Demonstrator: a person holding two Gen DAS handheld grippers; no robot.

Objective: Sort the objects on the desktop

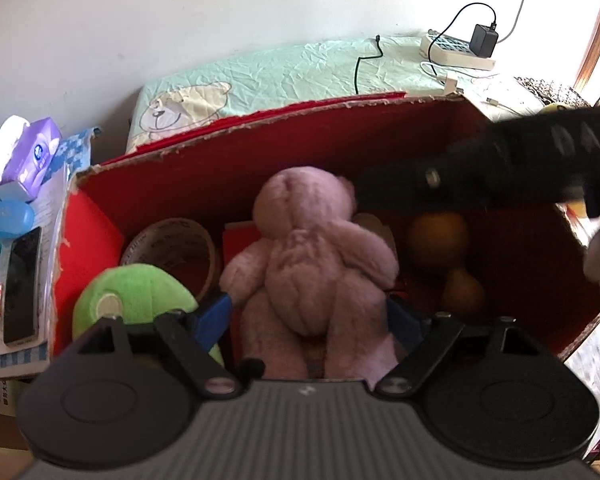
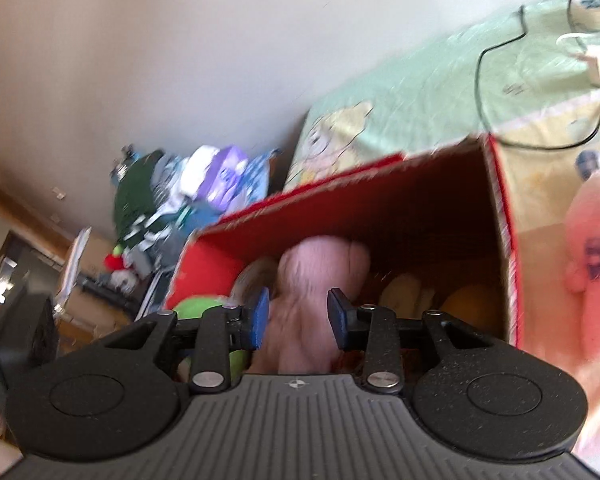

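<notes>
Left claw (image 1: pixel 308 312) spread wide around the pink teddy (image 1: pixel 308 256) in the red box (image 1: pixel 228 168), release underway; right claw (image 2: pixel 298 316), also parted and empty, should next fetch another item.

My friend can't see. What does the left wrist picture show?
A pink teddy bear lies in a red cardboard box, between the open left gripper fingers. A green plush toy and a tape roll sit beside it.

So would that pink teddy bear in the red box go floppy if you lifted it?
Probably. The pink teddy bear looks plush and soft, so its limbs would likely droop. It seems light for its size, and its fuzzy fabric should resist slipping between the left claw fingers.
</notes>
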